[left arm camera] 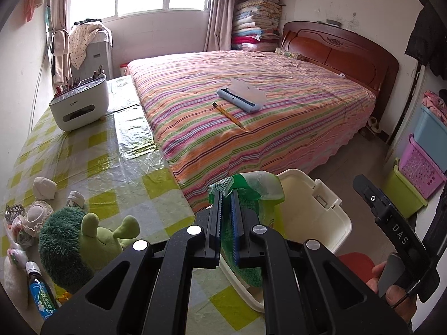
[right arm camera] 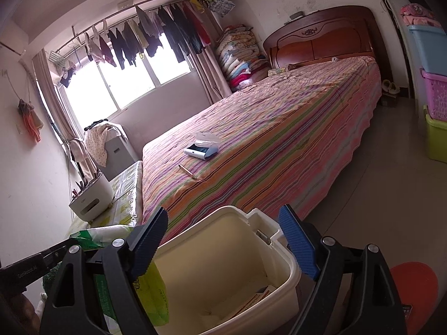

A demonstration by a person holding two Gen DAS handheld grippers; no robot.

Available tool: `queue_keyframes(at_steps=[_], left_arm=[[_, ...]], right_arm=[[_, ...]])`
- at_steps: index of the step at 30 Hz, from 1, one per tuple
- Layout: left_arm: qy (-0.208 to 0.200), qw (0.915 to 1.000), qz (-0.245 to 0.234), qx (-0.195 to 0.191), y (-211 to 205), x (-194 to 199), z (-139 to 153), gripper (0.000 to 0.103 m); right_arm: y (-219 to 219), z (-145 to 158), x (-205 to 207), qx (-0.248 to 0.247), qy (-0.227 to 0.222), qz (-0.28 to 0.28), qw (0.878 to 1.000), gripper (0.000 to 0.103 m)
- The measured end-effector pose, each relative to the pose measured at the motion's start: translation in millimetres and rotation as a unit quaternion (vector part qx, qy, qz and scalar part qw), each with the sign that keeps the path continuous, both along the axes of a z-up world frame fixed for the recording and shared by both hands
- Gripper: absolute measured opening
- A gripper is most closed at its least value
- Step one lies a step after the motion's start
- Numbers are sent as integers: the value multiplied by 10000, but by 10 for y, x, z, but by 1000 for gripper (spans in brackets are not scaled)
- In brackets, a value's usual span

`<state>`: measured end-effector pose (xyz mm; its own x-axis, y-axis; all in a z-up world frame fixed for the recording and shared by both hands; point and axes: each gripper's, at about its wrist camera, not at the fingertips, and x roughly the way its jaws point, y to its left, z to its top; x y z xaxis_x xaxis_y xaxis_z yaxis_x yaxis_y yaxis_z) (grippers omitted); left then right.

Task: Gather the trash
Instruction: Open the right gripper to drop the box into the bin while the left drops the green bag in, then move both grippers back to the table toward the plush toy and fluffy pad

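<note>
Green-and-white plastic, a crumpled wrapper (left arm camera: 245, 192), sits pinched between the narrow, nearly touching jaws of the left gripper (left arm camera: 226, 195) at lower centre of the left wrist view, hanging by the near rim of the cream bin (left arm camera: 329, 217). From the right wrist view the same wrapper (right arm camera: 151, 287) drapes at lower left, against the bin's left wall (right arm camera: 178, 254), while the right gripper (right arm camera: 223, 240) stands with its jaws wide apart and nothing between them, framing the bin's mouth. Some printed paper (right arm camera: 251, 304) already lies at the bottom.

The step in hand looks like the drop. To do it well, carry the wrapper past the rim so its whole hanging length is over the opening before the left jaws part; released now, its tail could catch on the wall and slide outside. The right gripper is best kept out of the falling path.
</note>
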<state>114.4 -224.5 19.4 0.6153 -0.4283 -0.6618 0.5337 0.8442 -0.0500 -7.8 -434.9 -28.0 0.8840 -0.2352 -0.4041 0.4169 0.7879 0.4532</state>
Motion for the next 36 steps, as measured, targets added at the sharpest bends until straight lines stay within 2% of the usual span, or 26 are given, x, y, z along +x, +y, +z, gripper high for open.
queue_keyframes(at_steps=[4,6,7,8,10,13,15,17,22,24,26,28,29,31,34,36], left_arm=[[46,9999,-91,68,-99,11,-50,10],[87,9998,-176,60,-116,-10,-65,31],[52,9999,-148,66,-113,-27,-60,62],[-36,9999,-74,63,-87,-50,-43,83],[-282,9996,-52,8,-2,-126,14,82],[-494,9982,-111,312,145,-227,109,84],[-683,9963,-97,507,329,-299,178,85],[-898,9937,-12,672,563,-372,241,91],[-1586,9823,362,935,1279,-503,357,96],[-1731,9786,550,970,1564,-505,364,96],[-1697,9785,709,932,1849,-479,346,96],[-1482,9803,903,948,2075,-432,372,96],[-1422,9824,881,834,2193,-433,402,96],[-1443,9833,867,691,2409,-468,446,96],[-1469,9814,988,738,2694,-517,425,96],[-1320,9826,1059,759,2870,-506,368,96]], right_arm=[[-6,12,-29,40,-63,-1,10000,80],[-4,17,-30,61,-79,9,9999,80],[-1,17,-33,70,-86,18,9999,80],[4,19,-33,78,-92,30,9999,80],[22,28,-25,88,-110,71,9999,80],[64,54,-11,113,-188,195,9996,81],[117,74,17,141,-247,335,9990,85],[196,98,63,141,-289,516,9981,86],[527,182,198,-146,-338,967,9946,87],[670,207,253,-240,-372,1191,9919,89],[814,221,322,-268,-364,1472,9881,90],[961,234,366,-237,-443,1759,9831,90],[1043,242,395,-238,-480,1940,9795,90],[1234,268,460,-300,-510,2300,9714,90],[1501,310,532,-345,-598,2838,9564,91],[1682,331,567,-443,-609,3081,9484,91]])
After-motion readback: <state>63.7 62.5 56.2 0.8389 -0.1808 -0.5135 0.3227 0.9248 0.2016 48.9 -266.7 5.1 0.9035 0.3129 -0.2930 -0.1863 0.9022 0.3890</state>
